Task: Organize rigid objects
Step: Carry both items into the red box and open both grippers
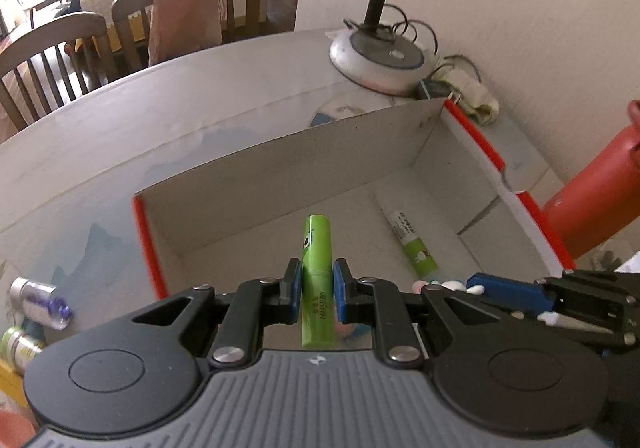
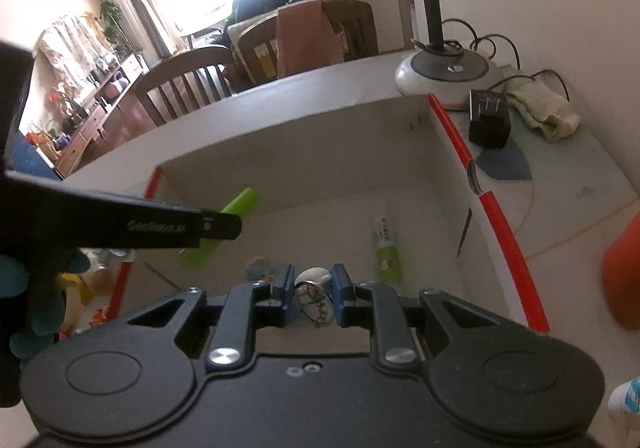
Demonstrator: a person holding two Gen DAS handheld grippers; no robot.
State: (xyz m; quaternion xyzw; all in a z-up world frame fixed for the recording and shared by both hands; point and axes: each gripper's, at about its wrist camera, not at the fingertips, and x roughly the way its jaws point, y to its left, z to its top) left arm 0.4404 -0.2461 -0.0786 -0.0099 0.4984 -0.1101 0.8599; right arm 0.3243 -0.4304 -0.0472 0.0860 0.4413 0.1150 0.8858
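My left gripper is shut on a green tube and holds it upright over the open cardboard box with red edges. The tube also shows in the right wrist view, behind the left gripper's body. My right gripper is shut on a small white toy with a wire keyring, low inside the same box. A white and green tube lies on the box floor, also seen in the right wrist view. The right gripper shows at the left view's right edge.
A lamp base with cables stands behind the box by the wall. An orange-red bottle stands right of the box. Small bottles lie left of the box. A black adapter and a cloth lie near the wall. Chairs stand beyond the table.
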